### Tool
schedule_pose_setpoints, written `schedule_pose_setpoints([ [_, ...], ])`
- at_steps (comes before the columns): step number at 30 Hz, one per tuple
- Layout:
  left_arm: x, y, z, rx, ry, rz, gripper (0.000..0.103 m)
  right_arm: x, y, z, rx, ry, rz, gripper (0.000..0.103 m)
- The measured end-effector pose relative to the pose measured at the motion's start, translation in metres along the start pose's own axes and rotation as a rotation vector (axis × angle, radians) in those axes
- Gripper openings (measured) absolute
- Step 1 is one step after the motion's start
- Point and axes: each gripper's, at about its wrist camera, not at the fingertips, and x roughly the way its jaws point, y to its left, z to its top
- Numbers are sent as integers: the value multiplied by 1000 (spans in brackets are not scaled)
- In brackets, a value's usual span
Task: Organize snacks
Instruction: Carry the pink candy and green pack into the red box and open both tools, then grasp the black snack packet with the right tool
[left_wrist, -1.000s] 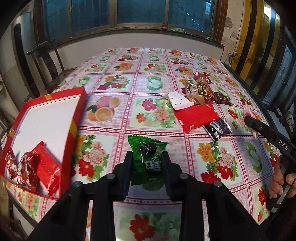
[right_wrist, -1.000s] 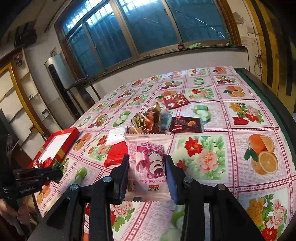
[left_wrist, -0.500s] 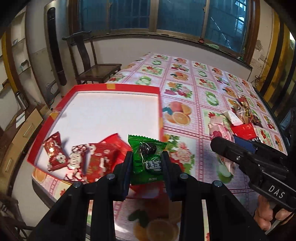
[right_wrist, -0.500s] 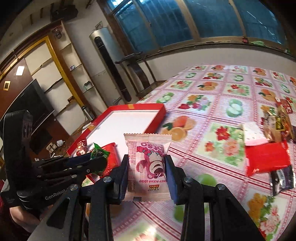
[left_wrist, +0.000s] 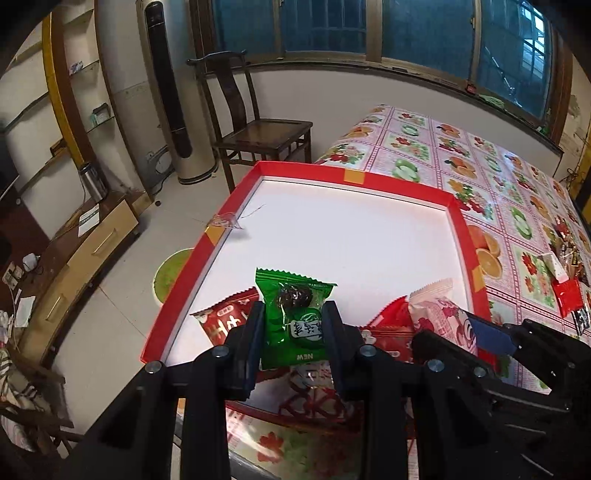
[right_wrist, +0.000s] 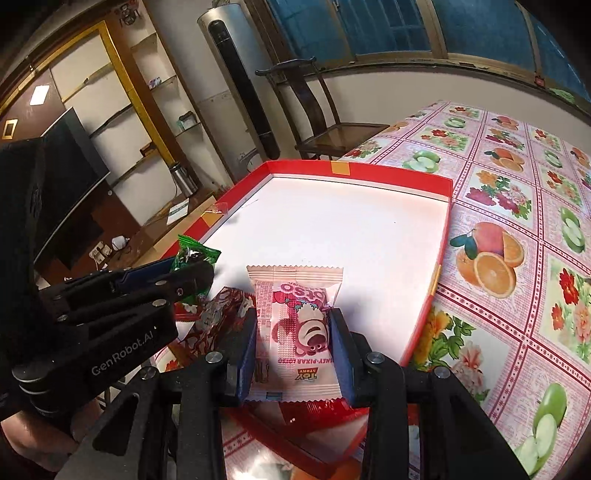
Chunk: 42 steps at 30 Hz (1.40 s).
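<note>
A room with a dark wooden chair (left_wrist: 255, 122), a tall standing air conditioner (left_wrist: 168, 92) and blue window panes lies beyond the table, whose fruit-and-flower oilcloth (right_wrist: 517, 229) runs off to the right. The near rim of the red tray (left_wrist: 354, 176) is hidden under my own fingers in both views, and the red packets (left_wrist: 225, 321) lying at its near end are half covered, so I cannot count them. My left gripper (left_wrist: 293, 325) is clenched on the green snack packet (left_wrist: 293, 314), held upright over the tray's near left part; my right gripper (right_wrist: 295, 332) grasps the pink bear packet (right_wrist: 297, 328) just beside it, over the same end. The two grippers hang close together, nearly touching. Most of the tray's white floor (right_wrist: 332, 229) lies bare toward its far rim, and its left edge overhangs the room's floor. The remaining snacks (left_wrist: 565, 280) sit well apart at the right, partly cut off by the frame. A second ago both packets were over the oilcloth, with the tray far to the left; now both hang above the tray.
</note>
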Motion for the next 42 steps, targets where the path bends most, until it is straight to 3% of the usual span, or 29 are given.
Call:
schedule_pose_setpoints([
  [3, 2, 11, 1, -29, 10, 30, 41, -1, -3, 9, 39, -23, 11, 43],
  [5, -3, 13, 1, -38, -10, 51, 66, -11, -10, 13, 59, -62, -6, 54],
  [7, -11, 10, 0, -26, -46, 65, 71, -27, -21, 14, 58, -102, -44, 67],
  [12, -28, -18, -1, 22, -78, 27, 72, -78, -80, 3, 117, -166, -121, 68],
  [16, -42, -56, -5, 85, -105, -27, 79, -129, -154, -26, 186, -192, -260, 68],
  [23, -51, -135, -15, 229, -94, -123, 79, -202, -254, -82, 298, -140, -416, 68],
  [30, -56, -182, -32, 313, -56, -182, 79, -200, -271, -89, 347, -79, -385, 69],
  [35, -60, -186, -38, 326, -48, -181, 79, -201, -283, -77, 432, -154, -448, 69],
  [37, -62, -184, -39, 322, -48, -186, 79, -194, -289, -69, 469, -138, -447, 69],
  [39, -63, -182, -40, 318, -47, -189, 79, -180, -291, -64, 452, -76, -488, 60],
  [41, -63, -180, -40, 316, -47, -193, 79, -168, -291, -65, 428, -22, -484, 38],
  [42, -63, -178, -41, 315, -46, -196, 79, -166, -289, -67, 413, -10, -477, 38],
])
